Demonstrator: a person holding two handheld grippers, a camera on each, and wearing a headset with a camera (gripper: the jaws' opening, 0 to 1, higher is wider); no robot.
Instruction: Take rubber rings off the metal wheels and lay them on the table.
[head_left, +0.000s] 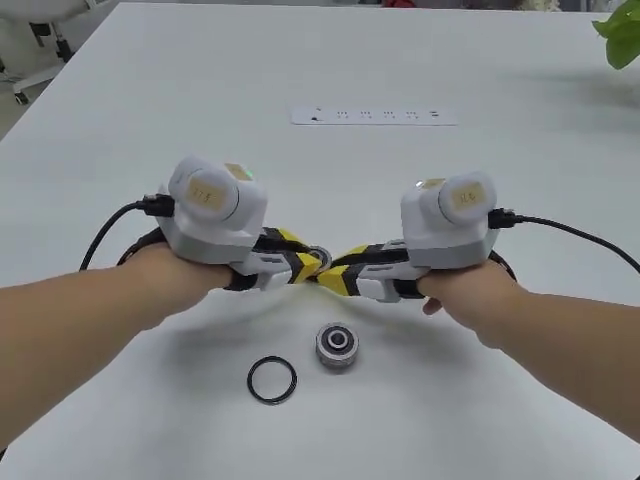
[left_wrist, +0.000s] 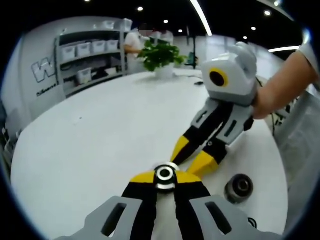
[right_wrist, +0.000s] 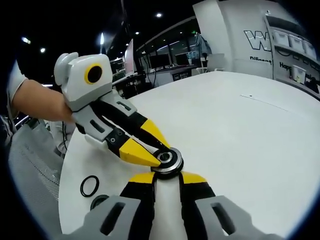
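Between the two grippers, above the table, is a metal wheel (head_left: 318, 261) with a black rubber ring on its rim. My left gripper (head_left: 311, 262) is shut on this wheel (left_wrist: 165, 175), whose face points at the camera. My right gripper (head_left: 331, 272) meets it from the other side, its yellow tips (right_wrist: 167, 176) pinching the wheel's dark rim (right_wrist: 168, 161). A second wheel (head_left: 337, 343) lies on the table below them, bare of rubber, with a loose black ring (head_left: 272, 380) to its left.
A white power strip (head_left: 373, 116) lies flat farther back on the table. A green plant (head_left: 622, 35) stands at the far right corner. Black cables (head_left: 105, 235) trail from both grippers. Shelves with bins (left_wrist: 85, 55) stand beyond the table.
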